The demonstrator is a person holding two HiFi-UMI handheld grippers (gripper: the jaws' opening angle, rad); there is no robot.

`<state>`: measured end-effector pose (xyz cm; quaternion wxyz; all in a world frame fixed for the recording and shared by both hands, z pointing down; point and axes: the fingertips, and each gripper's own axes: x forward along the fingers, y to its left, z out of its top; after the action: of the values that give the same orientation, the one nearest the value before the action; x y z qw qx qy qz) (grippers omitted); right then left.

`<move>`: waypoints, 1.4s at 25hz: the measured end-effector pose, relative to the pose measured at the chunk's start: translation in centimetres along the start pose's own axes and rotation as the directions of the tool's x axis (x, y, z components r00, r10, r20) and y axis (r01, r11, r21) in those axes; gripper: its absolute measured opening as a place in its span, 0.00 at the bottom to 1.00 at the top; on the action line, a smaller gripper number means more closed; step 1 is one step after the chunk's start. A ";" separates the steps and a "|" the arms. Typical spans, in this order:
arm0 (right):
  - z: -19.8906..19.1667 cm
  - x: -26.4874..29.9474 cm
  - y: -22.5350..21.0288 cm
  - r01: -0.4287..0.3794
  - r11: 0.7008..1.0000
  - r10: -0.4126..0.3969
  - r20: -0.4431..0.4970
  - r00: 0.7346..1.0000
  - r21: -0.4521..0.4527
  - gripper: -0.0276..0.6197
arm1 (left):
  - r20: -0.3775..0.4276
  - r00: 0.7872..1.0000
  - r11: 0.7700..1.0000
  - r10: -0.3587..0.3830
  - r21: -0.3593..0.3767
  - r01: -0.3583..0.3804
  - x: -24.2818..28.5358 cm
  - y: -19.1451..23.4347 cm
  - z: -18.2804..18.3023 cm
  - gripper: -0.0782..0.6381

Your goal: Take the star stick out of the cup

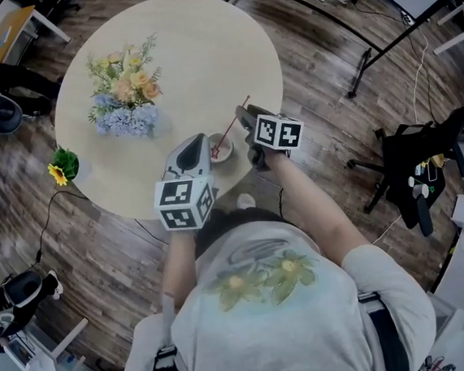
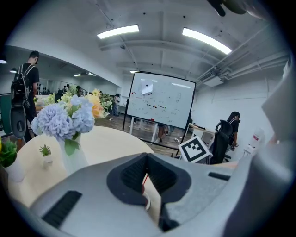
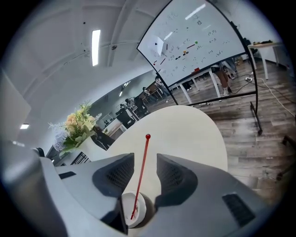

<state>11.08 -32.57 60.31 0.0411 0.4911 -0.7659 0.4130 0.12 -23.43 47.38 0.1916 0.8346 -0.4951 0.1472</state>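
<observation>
A small white cup point(image 1: 224, 150) stands near the round table's front edge. A thin red star stick point(image 1: 231, 125) leans out of it, its ball tip pointing away from me and its star end down in the cup. My left gripper point(image 1: 201, 148) is shut on the cup point(image 2: 151, 200), with the stick point(image 2: 145, 180) showing between its jaws. My right gripper point(image 3: 144, 159) is open. Its jaws stand on either side of the stick point(image 3: 142, 178), with a gap on both sides, just above the cup point(image 3: 131, 210).
A vase of flowers point(image 1: 125, 91) stands on the pale round table point(image 1: 202, 45), left of and beyond the cup. A small sunflower pot point(image 1: 63, 166) sits at the table's left edge. A whiteboard stand point(image 1: 366, 53) and an office chair point(image 1: 410, 167) stand on the wooden floor to the right.
</observation>
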 end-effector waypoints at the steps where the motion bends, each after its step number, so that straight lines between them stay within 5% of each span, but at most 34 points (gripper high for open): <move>1: -0.1 0.2 0.0 -0.003 1.000 0.003 -0.008 1.000 -0.003 0.29 | -0.001 1.000 1.000 0.002 0.001 -0.002 0.0 0.0 0.0 0.11; 10: 0.0 0.7 -0.1 -0.011 1.000 0.011 -0.016 1.000 -0.012 0.11 | -0.007 1.000 1.000 0.001 0.000 -0.001 0.2 -0.5 -0.4 0.11; 35: 0.4 -0.6 3.7 -0.042 0.999 0.043 0.064 0.997 -0.031 0.09 | -0.009 1.000 1.000 0.002 -0.019 -0.003 -2.4 2.0 -0.9 0.11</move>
<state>8.58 -31.80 57.55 0.0149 0.4871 -0.7832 0.3861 -2.84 -22.10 47.49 0.2016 0.8314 -0.4967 0.1465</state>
